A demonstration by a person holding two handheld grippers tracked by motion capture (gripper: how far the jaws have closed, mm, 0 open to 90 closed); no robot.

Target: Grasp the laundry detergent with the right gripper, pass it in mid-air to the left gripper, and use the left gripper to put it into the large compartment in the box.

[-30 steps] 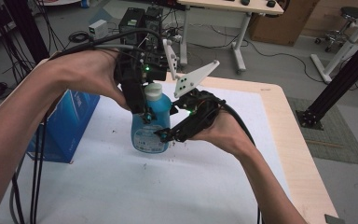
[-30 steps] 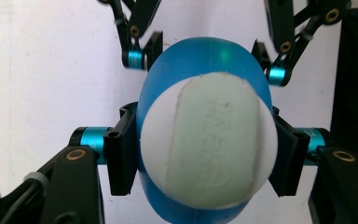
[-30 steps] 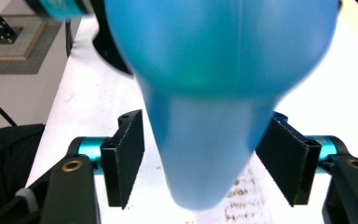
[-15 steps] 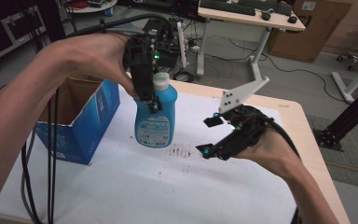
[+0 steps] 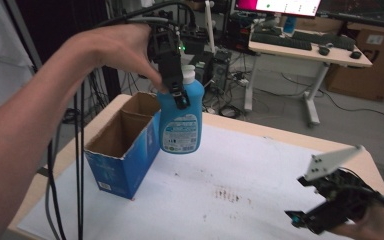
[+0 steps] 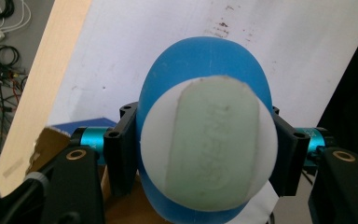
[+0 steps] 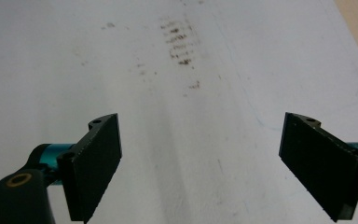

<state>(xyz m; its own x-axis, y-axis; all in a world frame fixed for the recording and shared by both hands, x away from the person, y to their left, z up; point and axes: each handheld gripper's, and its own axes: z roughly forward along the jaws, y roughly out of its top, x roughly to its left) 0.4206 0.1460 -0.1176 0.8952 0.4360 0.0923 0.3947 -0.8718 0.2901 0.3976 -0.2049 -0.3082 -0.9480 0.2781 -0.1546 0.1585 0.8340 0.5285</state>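
Gripping the blue plastic bottle (image 5: pixel 180 121) by its neck, the left tool (image 5: pixel 176 89) held it just beside the open blue cardboard box (image 5: pixel 123 150); the right tool (image 5: pixel 325 210) gaped empty, well apart from that box, over the white-covered tabletop (image 5: pixel 240 185).

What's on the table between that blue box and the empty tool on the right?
In the high view, only white paper with brown specks lies between the box and the right tool.

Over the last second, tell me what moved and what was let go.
The left gripper has lifted the blue bottle off the table and carried it toward the open box; it now hangs just beside the box's rim. The right gripper let go of the bottle, pulled back to the near right and is open. The box stayed put, and the left grip stayed on the bottle's neck.
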